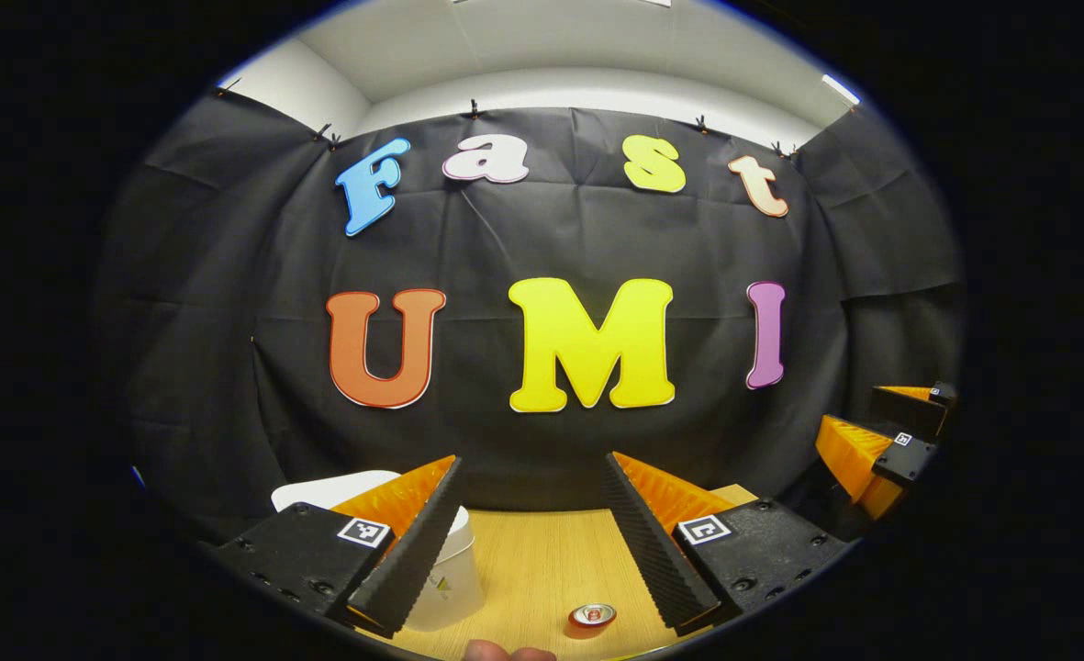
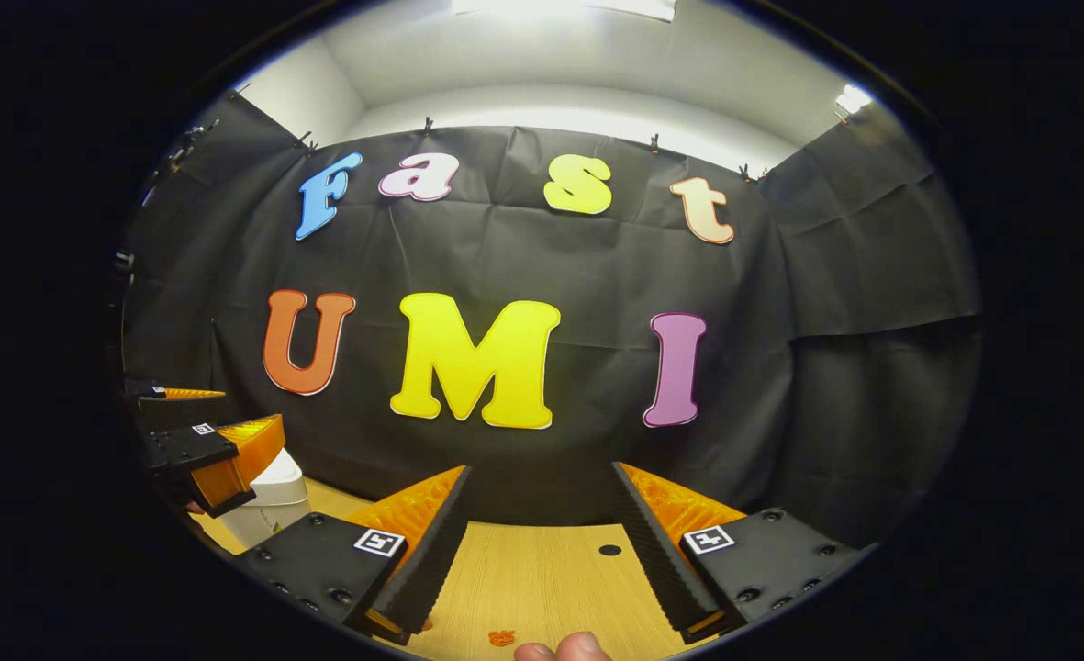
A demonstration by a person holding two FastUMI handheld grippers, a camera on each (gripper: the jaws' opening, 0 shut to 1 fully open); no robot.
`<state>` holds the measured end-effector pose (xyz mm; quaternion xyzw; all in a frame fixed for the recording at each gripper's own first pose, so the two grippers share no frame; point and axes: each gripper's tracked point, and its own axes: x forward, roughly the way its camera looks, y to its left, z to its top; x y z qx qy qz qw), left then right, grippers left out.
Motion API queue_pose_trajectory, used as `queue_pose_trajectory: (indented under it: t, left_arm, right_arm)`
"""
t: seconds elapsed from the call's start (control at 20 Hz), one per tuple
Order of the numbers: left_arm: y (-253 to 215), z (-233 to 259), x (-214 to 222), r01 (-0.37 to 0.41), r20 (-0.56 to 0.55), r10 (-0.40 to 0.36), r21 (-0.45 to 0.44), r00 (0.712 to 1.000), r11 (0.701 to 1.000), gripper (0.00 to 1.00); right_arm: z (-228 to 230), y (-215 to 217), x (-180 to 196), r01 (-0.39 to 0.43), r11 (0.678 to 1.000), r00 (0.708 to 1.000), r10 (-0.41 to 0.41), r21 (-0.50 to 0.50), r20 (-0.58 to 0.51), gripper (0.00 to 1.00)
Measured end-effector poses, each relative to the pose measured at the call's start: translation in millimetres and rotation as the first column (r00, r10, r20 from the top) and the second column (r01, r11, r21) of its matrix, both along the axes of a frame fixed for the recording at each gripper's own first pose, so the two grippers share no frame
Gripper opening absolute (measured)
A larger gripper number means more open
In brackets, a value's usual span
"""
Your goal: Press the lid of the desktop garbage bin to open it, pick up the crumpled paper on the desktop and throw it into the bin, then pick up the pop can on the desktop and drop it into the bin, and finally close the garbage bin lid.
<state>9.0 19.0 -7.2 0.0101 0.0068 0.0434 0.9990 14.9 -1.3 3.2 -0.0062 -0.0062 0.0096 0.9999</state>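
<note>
left gripper [image 1: 532, 542] fingers spread, empty | right gripper [image 2: 537, 551] fingers spread, empty

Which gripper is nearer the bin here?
Left. The left gripper hangs open just above the white bin, which sits beside its left finger. The right gripper, also open, hangs off to the bin's right, with the left gripper between them.

Bright ceiling lights, sharp focus, edges fisheye-warped.
</note>
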Motion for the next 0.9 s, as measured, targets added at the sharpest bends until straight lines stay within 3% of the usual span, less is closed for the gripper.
queue_pose_trajectory:
  t: [0.4,0.9]
  left_arm:
    - [10.1,2.6,4.0,-0.069,0.009,0.069,0.034,0.998,0.997,0.98]
    - [84.1,6.0,17.3,-0.276,-0.005,0.277,0.063,0.961,0.959,0.97]
  right_arm:
    - [-0.3,-8.7,6.0,0.001,1.000,1.000,-0.001,0.007,-0.003,0.94]
    - [-5.2,-19.1,6.9,0.008,1.000,1.000,-0.008,-0.003,-0.026,0.94]
